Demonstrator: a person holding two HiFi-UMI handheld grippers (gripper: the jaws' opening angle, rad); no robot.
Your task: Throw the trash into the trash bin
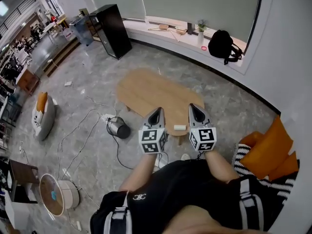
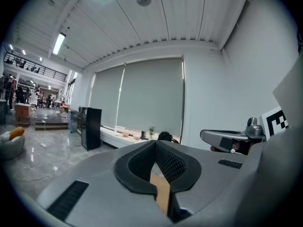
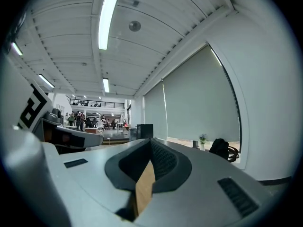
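A small white piece of trash (image 1: 180,127) lies near the front edge of the low wooden table (image 1: 146,89). It sits between my two grippers in the head view. A round metal trash bin (image 1: 118,127) stands on the floor left of the table. My left gripper (image 1: 157,111) and right gripper (image 1: 194,107) are held side by side over the table's front edge. Both point forward and are shut, with nothing between the jaws. In the left gripper view my left gripper (image 2: 155,144) shows only table wood under its jaws, as does my right gripper (image 3: 151,142) in its own view.
A black cabinet (image 1: 111,30) stands at the back left. A black backpack (image 1: 223,45) rests on the window ledge. Orange cushions (image 1: 268,147) lie to the right. On the floor at the left are a fan (image 1: 53,194), cables (image 1: 80,135) and a seat with an orange cushion (image 1: 43,113).
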